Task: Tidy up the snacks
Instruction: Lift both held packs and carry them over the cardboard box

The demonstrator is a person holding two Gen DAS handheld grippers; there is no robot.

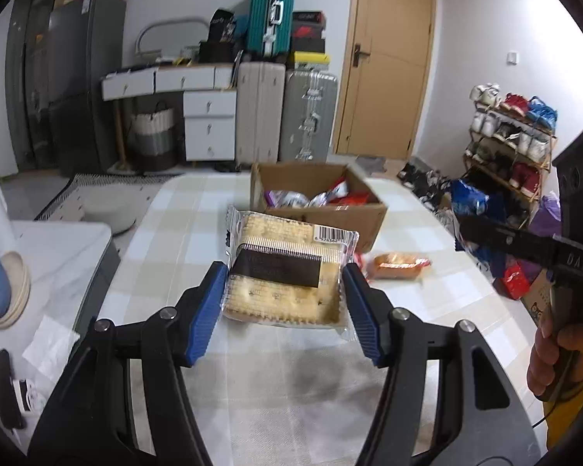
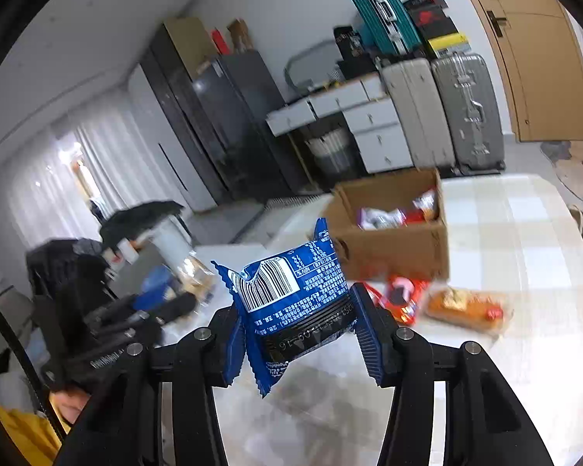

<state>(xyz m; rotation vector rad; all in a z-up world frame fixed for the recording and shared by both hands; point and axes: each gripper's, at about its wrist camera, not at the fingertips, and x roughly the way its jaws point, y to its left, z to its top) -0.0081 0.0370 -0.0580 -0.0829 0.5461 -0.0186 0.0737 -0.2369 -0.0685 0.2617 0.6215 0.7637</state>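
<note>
With several snacks already seen in the box [image 1: 322,213] at frame centre, a cracker pack [image 1: 287,272] is clamped in the left gripper [image 1: 285,306], a blue packet [image 2: 291,303] in the right gripper [image 2: 297,330], and two orange packs [image 2: 439,303] are left on the table [image 2: 524,272].

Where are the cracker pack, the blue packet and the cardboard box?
cracker pack [image 1: 287,272], left wrist view, on its dark label band
blue packet [image 2: 291,303], right wrist view, on its printed back
cardboard box [image 2: 396,252], right wrist view, on its front wall
</note>
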